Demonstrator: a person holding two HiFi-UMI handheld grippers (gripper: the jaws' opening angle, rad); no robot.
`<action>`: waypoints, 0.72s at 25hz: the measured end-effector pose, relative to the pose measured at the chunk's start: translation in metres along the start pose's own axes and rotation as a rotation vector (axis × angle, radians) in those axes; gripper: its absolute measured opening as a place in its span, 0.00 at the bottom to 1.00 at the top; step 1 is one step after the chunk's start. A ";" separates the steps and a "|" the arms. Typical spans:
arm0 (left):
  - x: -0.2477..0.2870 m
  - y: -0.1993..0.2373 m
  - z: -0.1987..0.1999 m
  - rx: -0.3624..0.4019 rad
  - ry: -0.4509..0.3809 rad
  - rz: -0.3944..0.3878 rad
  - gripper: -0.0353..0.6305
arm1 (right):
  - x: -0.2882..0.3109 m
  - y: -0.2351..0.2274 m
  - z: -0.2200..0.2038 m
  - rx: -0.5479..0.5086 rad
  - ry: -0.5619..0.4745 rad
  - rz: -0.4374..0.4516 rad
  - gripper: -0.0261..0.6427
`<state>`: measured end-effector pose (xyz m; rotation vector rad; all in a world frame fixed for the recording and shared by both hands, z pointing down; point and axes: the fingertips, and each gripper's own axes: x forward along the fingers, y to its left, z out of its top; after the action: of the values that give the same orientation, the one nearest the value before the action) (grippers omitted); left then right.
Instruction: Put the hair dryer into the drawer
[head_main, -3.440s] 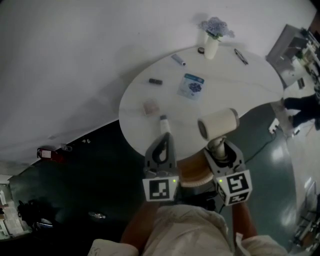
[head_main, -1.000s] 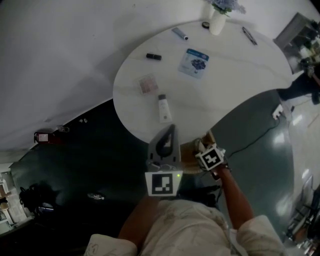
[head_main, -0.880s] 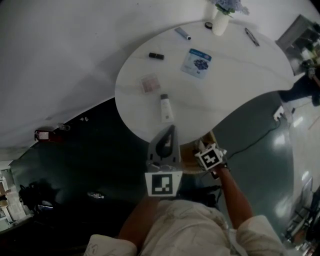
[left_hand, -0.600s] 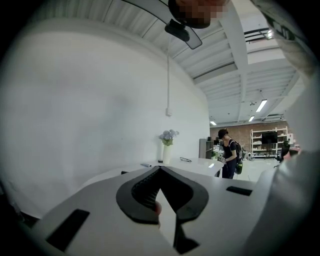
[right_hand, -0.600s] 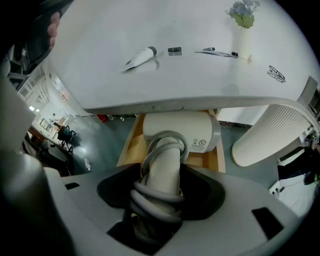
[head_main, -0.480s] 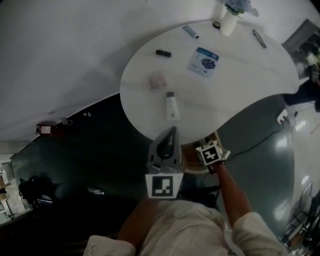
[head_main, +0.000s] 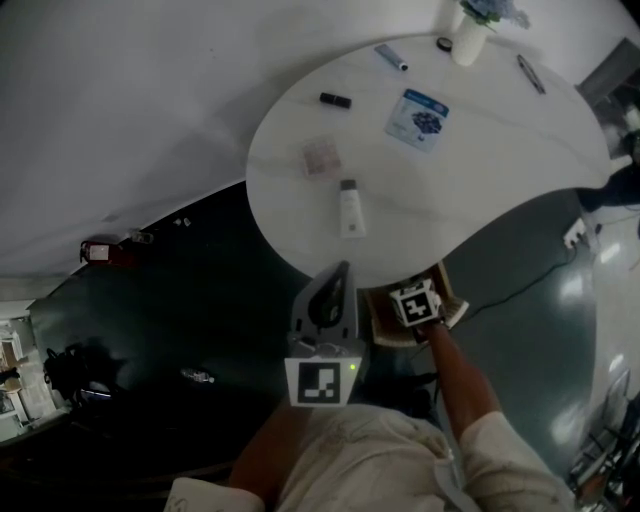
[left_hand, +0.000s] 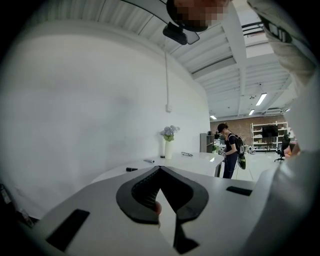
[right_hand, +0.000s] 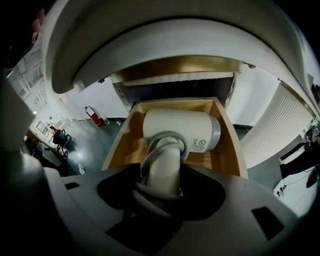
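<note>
The person's right forearm (head_main: 457, 372) reaches out and downward from the body, below the near edge of the white desk (head_main: 490, 180). The right hand-held gripper (right_hand: 161, 172) points steeply down into the open wooden drawer (right_hand: 116, 145) that juts out from under the desk edge. In the head view its marker cube faces up and covers the jaws.

In the right gripper view the jaws stand wide and are clamped on the handle of the cream hair dryer (right_hand: 180, 126). A grey cord (right_hand: 169, 139) is wound around the handle. The dryer's barrel lies crosswise between the drawer's side walls, with its labelled end toward the right wall. Whether it rests on the drawer bottom cannot be told.

The left hand-held gripper (head_main: 342, 272) is held close in front of the body, nearly level, with its tip pointing at the desk edge just left of the drawer. Its jaws are closed tip to tip, and nothing from the scene is between them.

On the desk, well apart from both grippers, lie a white tube (head_main: 349, 208), a blue packet (head_main: 417, 112) and a small dark stick (head_main: 335, 99). A white vase (head_main: 468, 40) stands at the far edge.
</note>
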<state>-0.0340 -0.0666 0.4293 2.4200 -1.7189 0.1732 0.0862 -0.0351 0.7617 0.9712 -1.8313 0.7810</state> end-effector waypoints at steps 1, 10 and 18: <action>-0.001 0.000 0.000 -0.005 0.002 0.002 0.05 | 0.002 -0.001 -0.001 0.005 -0.006 -0.005 0.42; -0.010 0.003 -0.010 -0.014 0.048 0.024 0.05 | 0.025 -0.010 -0.007 0.099 0.012 0.015 0.42; -0.016 -0.001 -0.019 0.304 0.137 -0.070 0.05 | 0.036 -0.013 -0.004 0.122 -0.022 0.002 0.42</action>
<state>-0.0379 -0.0475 0.4452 2.5998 -1.6475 0.6168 0.0882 -0.0490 0.7979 1.0592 -1.8208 0.8952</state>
